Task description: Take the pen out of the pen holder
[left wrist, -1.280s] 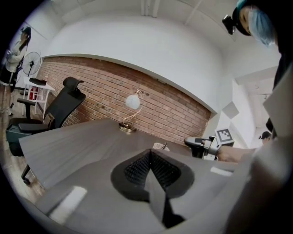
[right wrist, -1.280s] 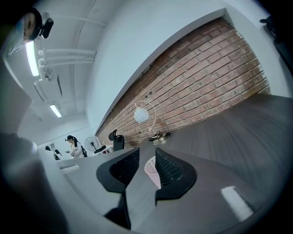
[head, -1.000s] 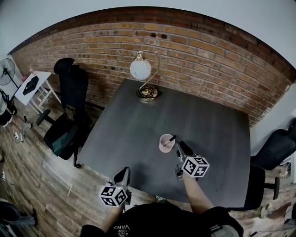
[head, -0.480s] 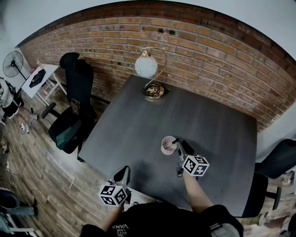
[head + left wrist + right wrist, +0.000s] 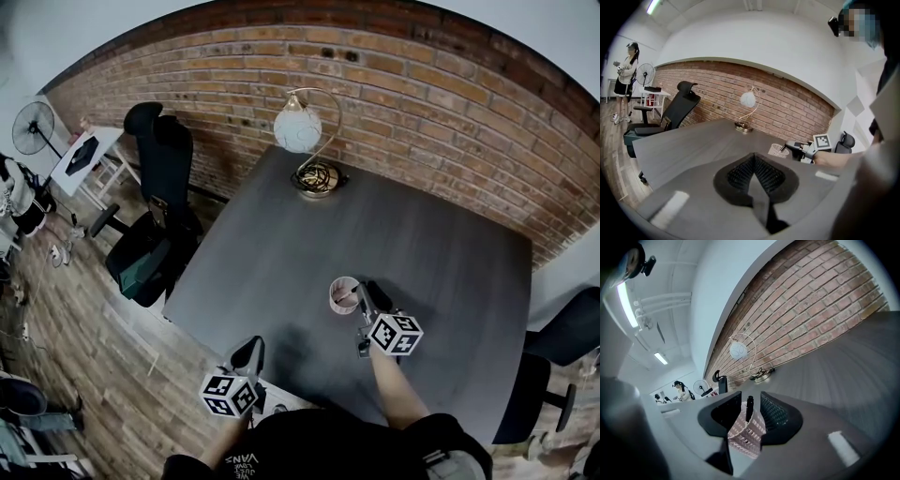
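Pen (image 5: pixel 749 408): slim, black, standing in the pink perforated pen holder (image 5: pixel 746 439), mid-worktop (image 5: pixel 281 262), right of centre. Lower shaft is hidden inside the holder.

Right gripper (image 5: pixel 751 409): fingers just opened wide, either side of pen and holder, gripping nothing.

Left gripper (image 5: pixel 754 174): fingers closed together, empty, at the near edge.

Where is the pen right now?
In the head view the pen stands in the pink holder on the table, right of centre; the right gripper has just been opening its jaws, which flank the pen's top.
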Motion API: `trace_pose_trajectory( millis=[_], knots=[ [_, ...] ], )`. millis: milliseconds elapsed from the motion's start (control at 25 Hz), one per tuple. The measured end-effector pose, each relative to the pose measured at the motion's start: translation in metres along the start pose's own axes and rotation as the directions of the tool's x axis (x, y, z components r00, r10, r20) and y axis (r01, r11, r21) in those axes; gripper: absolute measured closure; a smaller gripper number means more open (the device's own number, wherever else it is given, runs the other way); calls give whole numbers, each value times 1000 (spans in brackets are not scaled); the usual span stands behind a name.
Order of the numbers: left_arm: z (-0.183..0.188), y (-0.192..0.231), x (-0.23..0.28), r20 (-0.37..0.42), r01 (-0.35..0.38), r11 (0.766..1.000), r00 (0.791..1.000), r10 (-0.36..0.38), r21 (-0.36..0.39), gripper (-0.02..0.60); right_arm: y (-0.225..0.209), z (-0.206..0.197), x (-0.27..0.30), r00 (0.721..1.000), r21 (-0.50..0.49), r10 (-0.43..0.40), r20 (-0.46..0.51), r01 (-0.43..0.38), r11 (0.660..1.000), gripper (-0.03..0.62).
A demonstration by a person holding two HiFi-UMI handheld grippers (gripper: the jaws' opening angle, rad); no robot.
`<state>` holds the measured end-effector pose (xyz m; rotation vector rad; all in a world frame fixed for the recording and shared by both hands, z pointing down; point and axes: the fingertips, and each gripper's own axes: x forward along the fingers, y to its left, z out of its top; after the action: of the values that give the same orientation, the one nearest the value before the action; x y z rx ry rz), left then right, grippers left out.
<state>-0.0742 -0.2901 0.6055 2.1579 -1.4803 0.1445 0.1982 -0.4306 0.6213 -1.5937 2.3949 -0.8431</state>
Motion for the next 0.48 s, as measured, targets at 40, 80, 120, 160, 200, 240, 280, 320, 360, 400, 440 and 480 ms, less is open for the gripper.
trace_pose_trajectory(
  millis=[40,80,120,160,200,240,280,320,360,400,440,480],
  knots=[
    [0,0,0,-3,-2,1000,1000,2,2,529,0,-1,2,1000,2,4,-2,-4,1000,490],
    [-1,0,0,-6,-4,1000,1000,4,3,528,0,-3,3,1000,2,7,-7,-7,1000,490],
    [-1,1,0,-7,-7,1000,1000,7,4,529,0,-5,5,1000,-1,9,-13,-9,1000,490],
    [-1,2,0,-8,-11,1000,1000,11,5,529,0,-7,6,1000,-3,11,-18,-11,1000,491],
    [-1,3,0,-9,-14,1000,1000,14,6,529,0,-8,8,1000,-6,12,-20,-13,1000,491],
    [-1,4,1,-9,-16,1000,1000,16,6,529,0,-9,9,1000,-8,12,-18,-12,1000,491],
    [-1,5,1,-10,-17,1000,1000,17,6,529,-1,-9,9,1000,-9,9,-15,-9,1000,491],
    [-1,5,2,-11,-18,1000,1000,18,7,529,-2,-9,10,1000,-11,5,-12,-5,1000,491],
    [-1,5,2,-12,-18,1000,1000,18,7,528,-3,-9,10,1000,-13,2,-9,-2,1000,493],
    [-1,6,2,-13,-19,1000,1000,19,6,529,-3,-9,10,1000,-15,1,-7,-1,1000,493],
    [-1,7,2,-14,-19,1000,1000,19,6,529,-3,-8,10,1000,-17,1,-5,-1,1000,494],
    [-1,7,2,-14,-19,1000,1000,19,6,529,-2,-8,10,1000,-18,2,-4,-2,1000,500]
  ],
)
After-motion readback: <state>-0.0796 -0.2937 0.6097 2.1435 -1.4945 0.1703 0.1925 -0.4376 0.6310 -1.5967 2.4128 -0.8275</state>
